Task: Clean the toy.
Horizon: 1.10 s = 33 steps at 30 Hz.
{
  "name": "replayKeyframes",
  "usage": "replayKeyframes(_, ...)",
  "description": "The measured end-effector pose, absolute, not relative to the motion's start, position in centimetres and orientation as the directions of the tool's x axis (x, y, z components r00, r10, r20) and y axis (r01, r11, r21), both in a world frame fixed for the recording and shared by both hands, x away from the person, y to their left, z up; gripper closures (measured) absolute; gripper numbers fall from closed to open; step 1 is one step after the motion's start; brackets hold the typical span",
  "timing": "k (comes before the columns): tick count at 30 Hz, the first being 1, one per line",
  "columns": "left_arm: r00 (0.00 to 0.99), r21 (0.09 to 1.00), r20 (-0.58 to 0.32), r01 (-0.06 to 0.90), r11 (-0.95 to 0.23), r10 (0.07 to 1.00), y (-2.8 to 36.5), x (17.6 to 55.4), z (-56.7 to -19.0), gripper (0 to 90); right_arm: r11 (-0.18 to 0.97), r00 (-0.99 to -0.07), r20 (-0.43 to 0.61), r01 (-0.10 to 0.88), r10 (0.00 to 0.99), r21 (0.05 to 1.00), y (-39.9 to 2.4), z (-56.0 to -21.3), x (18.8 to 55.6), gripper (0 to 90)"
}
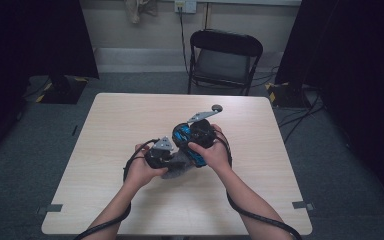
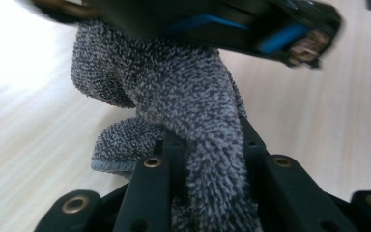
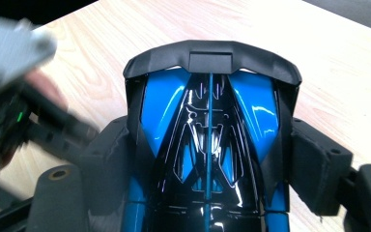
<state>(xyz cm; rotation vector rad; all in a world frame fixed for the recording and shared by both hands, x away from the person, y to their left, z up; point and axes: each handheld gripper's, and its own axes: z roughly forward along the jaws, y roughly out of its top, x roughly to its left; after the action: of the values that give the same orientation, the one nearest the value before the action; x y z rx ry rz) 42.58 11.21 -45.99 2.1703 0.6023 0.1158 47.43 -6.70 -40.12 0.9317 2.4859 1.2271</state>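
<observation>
My left gripper [image 2: 207, 183] is clamped on a fuzzy grey cloth [image 2: 174, 101], which hangs from the jaws just above the table [image 2: 38, 111]. Just beyond it, my right gripper [image 3: 207, 193] grips a blue and black toy car [image 3: 207, 125] by its sides, raised above the table's middle and touching the cloth. I judge the risk is the glossy car twisting out if I rub hard, or the cloth's loose end snagging the spoiler [image 3: 211, 58].

Speckled grey cloth [image 2: 183, 96]; blue-and-black, seemingly toy car [image 3: 207, 145]
</observation>
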Motion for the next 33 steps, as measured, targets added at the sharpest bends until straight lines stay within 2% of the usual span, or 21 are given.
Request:
replayKeyframes(14,0.921,0.761,-0.134,0.332,-0.558,0.365,8.8,40.9,-46.7,72.9,0.456,-0.765,0.071,0.453,0.640,0.766,-6.7,-39.9,48.0,25.7)
replayKeyframes(23,0.933,0.745,-0.128,0.314,-0.589,0.335,8.6,40.7,-46.9,73.0,0.462,-0.764,0.066,0.454,0.641,0.762,-6.7,-39.8,48.3,25.7)
replayKeyframes(25,0.930,0.745,-0.133,0.322,-0.584,0.344,8.9,40.9,-47.0,72.9,0.460,-0.764,0.070,0.457,0.641,0.761,-6.8,-39.7,48.3,25.7)
replayKeyframes(29,0.891,0.740,-0.125,0.377,-0.557,0.436,11.2,41.9,-46.9,72.9,0.459,-0.766,0.068,0.451,0.640,0.766,-7.0,-39.4,48.2,25.7)
replayKeyframes(33,0.865,0.740,-0.108,0.399,-0.541,0.490,12.8,42.7,-46.6,72.9,0.457,-0.768,0.072,0.450,0.636,0.767,-7.1,-39.3,48.0,25.7)
